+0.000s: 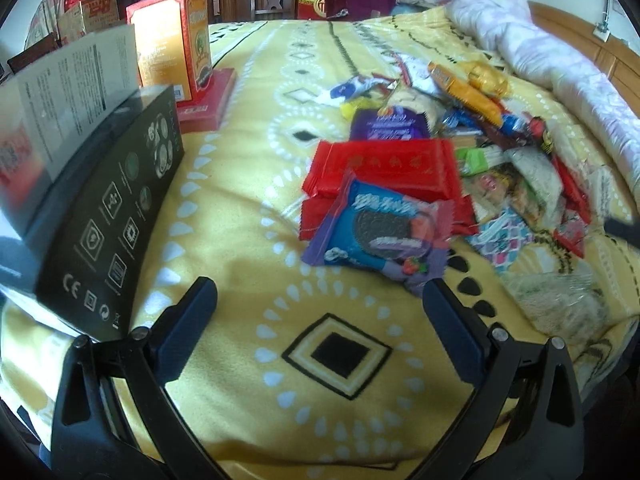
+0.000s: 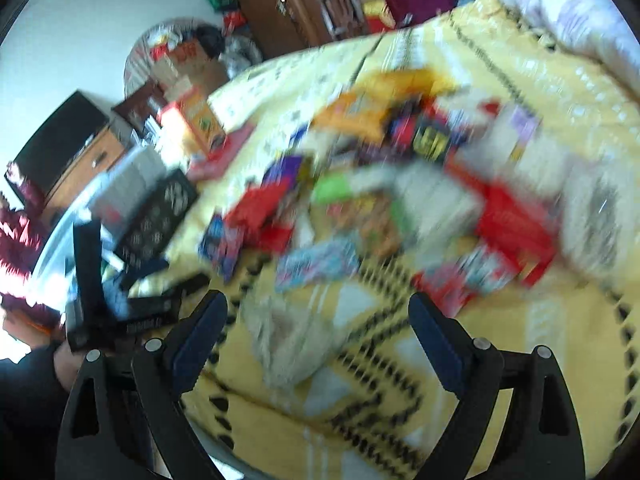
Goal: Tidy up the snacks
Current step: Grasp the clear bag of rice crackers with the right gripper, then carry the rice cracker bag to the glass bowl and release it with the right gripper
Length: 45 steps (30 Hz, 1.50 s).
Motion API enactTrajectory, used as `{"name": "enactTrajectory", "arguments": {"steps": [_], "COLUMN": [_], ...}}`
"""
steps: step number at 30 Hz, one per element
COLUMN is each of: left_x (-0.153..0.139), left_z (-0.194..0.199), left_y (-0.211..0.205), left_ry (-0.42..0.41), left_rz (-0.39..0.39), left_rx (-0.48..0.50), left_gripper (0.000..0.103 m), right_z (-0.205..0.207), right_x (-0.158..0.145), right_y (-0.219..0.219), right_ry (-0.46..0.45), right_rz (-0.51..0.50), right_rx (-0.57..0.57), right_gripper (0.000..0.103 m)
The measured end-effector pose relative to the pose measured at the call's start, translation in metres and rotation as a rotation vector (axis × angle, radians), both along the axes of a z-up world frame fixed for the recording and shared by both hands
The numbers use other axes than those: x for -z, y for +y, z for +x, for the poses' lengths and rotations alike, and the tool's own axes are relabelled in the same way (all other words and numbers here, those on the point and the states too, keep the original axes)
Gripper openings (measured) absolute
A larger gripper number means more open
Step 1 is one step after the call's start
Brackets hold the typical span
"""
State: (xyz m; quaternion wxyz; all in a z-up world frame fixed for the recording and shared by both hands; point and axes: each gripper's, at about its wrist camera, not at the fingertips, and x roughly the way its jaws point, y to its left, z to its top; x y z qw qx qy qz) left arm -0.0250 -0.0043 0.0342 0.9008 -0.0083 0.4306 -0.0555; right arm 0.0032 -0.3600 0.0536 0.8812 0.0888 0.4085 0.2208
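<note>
my left tool [image 1: 316,300] gapes empty by a sharp cookie pack [image 1: 376,232]; my right tool [image 2: 318,312], open, shows snacks [image 2: 400,200] blurred.

The blanket [image 1: 240,184] is showing yellow with white teardrop rings and black-centred diamonds; the cookie packet [image 1: 376,232] nearest is showing blue and purple, with a black sandwich biscuit printed on it; the wrapper [image 1: 384,166] just beyond is glowing plain red; further off, a purple pack [image 1: 390,124] and an orange pack [image 1: 466,94] are showing in the pile; on the left, a black box [image 1: 116,216] is carrying white icons, a white box [image 1: 76,100] is carrying fine grey print, and an orange-and-red carton [image 1: 176,44] is standing on a red box [image 1: 208,100]; the quilt [image 1: 560,64] at far right is showing pale lilac; both grippers' fingers [image 1: 188,328] [image 2: 196,340] are showing dark navy on black frames; the right wrist view is blurring the snacks' colours.
</note>
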Motion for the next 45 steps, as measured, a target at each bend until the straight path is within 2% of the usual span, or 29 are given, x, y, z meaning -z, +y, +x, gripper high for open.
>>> {"name": "enactTrajectory", "arguments": {"steps": [1,5,8,10,12,14,16,18,20,22,23,25,27,28,29,31,37,40,41,44,45], "left_x": [-0.004,-0.021,-0.032,-0.036,-0.041,-0.045,-0.046,-0.047,-0.046,-0.044,-0.044,-0.044,-0.045,-0.045,-0.044,-0.039,-0.015,-0.011,-0.01,-0.009,-0.008], "left_z": [-0.002,-0.007,-0.009,-0.008,-0.009,-0.011,-0.014,-0.019,-0.022,-0.024,-0.026,-0.029,-0.032,-0.034,-0.035,-0.035,-0.04,-0.039,-0.038,-0.029,-0.025], "left_y": [-0.002,-0.012,-0.02,-0.023,-0.031,-0.041,-0.048,-0.054,-0.06,-0.065,-0.066,-0.07,-0.072,-0.073,-0.075,-0.077,-0.084,-0.086,-0.087,-0.09,-0.092], "left_ry": [-0.008,-0.045,-0.053,-0.042,-0.039,-0.032,-0.02,-0.013,-0.009,0.005,0.01,0.012,0.008,0.006,0.005,0.017,0.093,0.12,0.126,0.146,0.156], "left_rz": [-0.005,-0.01,-0.036,-0.068,-0.095,-0.114,-0.131,-0.135,-0.132,-0.135,-0.139,-0.139,-0.133,-0.129,-0.127,-0.123,-0.129,-0.17,-0.189,-0.275,-0.31], "left_rx": [0.005,0.048,0.083,0.102,0.132,0.167,0.196,0.22,0.237,0.248,0.251,0.258,0.268,0.27,0.273,0.281,0.303,0.304,0.3,0.271,0.258], "left_gripper": [0.103,0.103,0.103,0.103,0.103,0.103,0.103,0.103,0.103,0.103,0.103,0.103,0.103,0.103,0.103,0.103,0.102,0.102,0.102,0.103,0.103], "right_z": [0.004,0.038,0.066,0.095,0.12,0.135,0.144,0.15,0.151,0.147,0.144,0.139,0.127,0.123,0.116,0.098,0.044,0.007,-0.006,-0.016,-0.019], "right_x": [-0.004,-0.028,-0.034,-0.027,-0.014,-0.002,0.006,0.012,0.017,0.021,0.021,0.018,0.004,-0.001,-0.009,-0.025,-0.042,-0.046,-0.041,-0.018,-0.009], "right_y": [-0.003,-0.021,-0.051,-0.081,-0.113,-0.129,-0.132,-0.128,-0.12,-0.107,-0.101,-0.096,-0.096,-0.098,-0.099,-0.097,-0.087,-0.076,-0.071,-0.064,-0.061], "right_ry": [-0.012,-0.113,-0.14,-0.07,0.023,0.093,0.118,0.135,0.146,0.152,0.156,0.135,0.084,0.068,0.039,-0.007,-0.061,-0.101,-0.094,-0.012,0.004], "right_rz": [-0.001,-0.164,-0.213,-0.215,-0.163,-0.121,-0.13,-0.132,-0.142,-0.163,-0.158,-0.163,-0.141,-0.117,-0.108,-0.08,-0.024,-0.074,-0.102,-0.087,-0.09], "right_rx": [0.005,0.039,0.1,0.175,0.247,0.27,0.278,0.249,0.239,0.191,0.163,0.162,0.176,0.179,0.188,0.188,0.186,0.182,0.173,0.146,0.153], "right_gripper": [0.094,0.093,0.093,0.093,0.094,0.094,0.096,0.103,0.103,0.099,0.085,0.075,0.051,0.049,0.038,0.03,0.026,0.026,0.026,0.026,0.03]}}
